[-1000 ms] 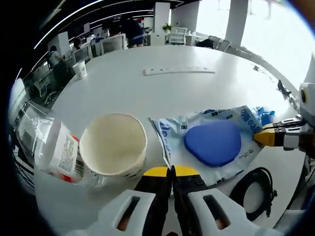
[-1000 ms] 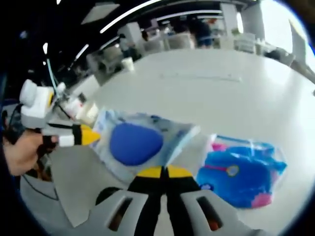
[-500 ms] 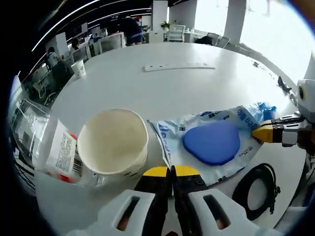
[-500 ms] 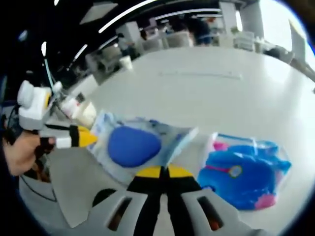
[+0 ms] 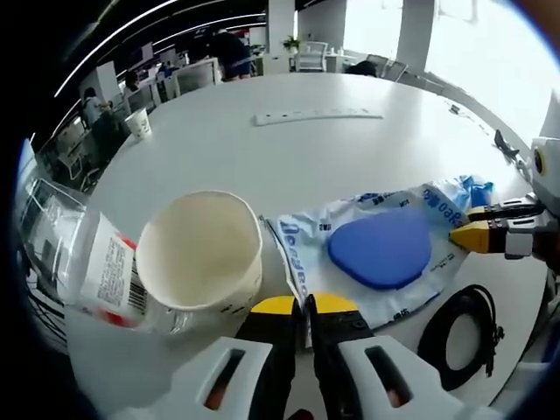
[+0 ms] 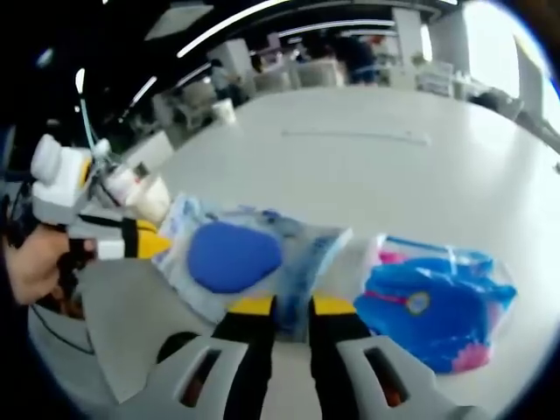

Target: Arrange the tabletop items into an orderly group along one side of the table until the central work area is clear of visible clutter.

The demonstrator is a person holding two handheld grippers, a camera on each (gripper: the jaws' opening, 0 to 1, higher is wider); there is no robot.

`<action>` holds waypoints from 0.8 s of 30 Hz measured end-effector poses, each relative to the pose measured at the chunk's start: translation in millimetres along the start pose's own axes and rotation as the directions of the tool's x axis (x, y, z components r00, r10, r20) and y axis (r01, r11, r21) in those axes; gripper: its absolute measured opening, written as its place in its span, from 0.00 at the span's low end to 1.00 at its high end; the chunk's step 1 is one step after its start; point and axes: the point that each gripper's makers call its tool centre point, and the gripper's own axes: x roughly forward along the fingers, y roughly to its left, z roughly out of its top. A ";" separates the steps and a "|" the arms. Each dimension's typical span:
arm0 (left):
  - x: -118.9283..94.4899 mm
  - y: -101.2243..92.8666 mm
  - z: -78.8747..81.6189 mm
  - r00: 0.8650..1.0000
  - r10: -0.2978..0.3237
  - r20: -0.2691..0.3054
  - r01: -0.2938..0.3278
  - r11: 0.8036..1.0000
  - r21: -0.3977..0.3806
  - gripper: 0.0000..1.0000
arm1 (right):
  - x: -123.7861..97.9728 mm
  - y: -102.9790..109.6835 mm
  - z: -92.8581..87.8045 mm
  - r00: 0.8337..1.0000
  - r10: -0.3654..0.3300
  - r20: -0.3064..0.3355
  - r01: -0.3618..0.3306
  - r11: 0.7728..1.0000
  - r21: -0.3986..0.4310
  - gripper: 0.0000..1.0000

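Note:
A clear printed bag [image 5: 302, 254] with a blue pad [image 5: 379, 249] inside lies flat on the white round table [image 5: 289, 157]. My left gripper [image 5: 305, 305] stands at the bag's near edge, jaws a narrow gap apart. The right gripper [image 5: 455, 236] reaches in from the right, at the bag's far edge. In the right gripper view the same bag [image 6: 311, 249] and blue pad [image 6: 234, 255] lie ahead of my right gripper [image 6: 293, 306], whose jaws stand clearly apart around the bag's edge. The left gripper [image 6: 166, 245], held by a hand, sits at the bag's left end.
A paper cup [image 5: 201, 254] stands left of the bag, with a plastic bottle [image 5: 83, 258] lying beside it. A black cable [image 5: 459, 324] coils at the near right. A blue packet [image 6: 437, 306] lies to the right. A power strip [image 5: 319, 115] and small cup [image 5: 138, 122] sit far back.
Both grippers were shut on the bag's opposite edges. The right gripper's jaws have now opened wide, and the left gripper's have parted slightly. The bag has hardly moved.

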 end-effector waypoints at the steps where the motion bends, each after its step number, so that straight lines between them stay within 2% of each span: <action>1: -0.5 1.0 -0.4 1.000 0.005 -0.001 -0.005 1.000 0.005 0.06 | -0.4 2.1 0.1 1.000 0.005 0.005 -0.005 1.000 0.000 0.17; 9: -5.1 4.5 4.0 1.000 0.012 0.021 -0.012 1.000 0.009 0.07 | -6.0 10.3 -6.5 1.000 -0.005 0.002 0.006 1.000 -0.030 0.26; 18: -14.8 2.4 7.7 0.998 -0.009 0.057 0.010 1.000 -0.019 0.15 | -15.7 9.9 -9.7 1.000 -0.027 0.016 0.028 0.997 -0.067 0.29; 21: -18.5 0.7 4.6 0.998 -0.010 0.062 0.011 1.000 -0.008 0.15 | -17.8 10.0 -8.7 0.999 -0.034 0.033 0.036 0.998 -0.056 0.36; 24: -24.8 -1.8 1.8 0.997 -0.016 0.076 0.019 0.999 -0.031 0.17 | -19.9 13.9 -9.6 0.999 -0.035 0.032 0.037 0.997 -0.067 0.36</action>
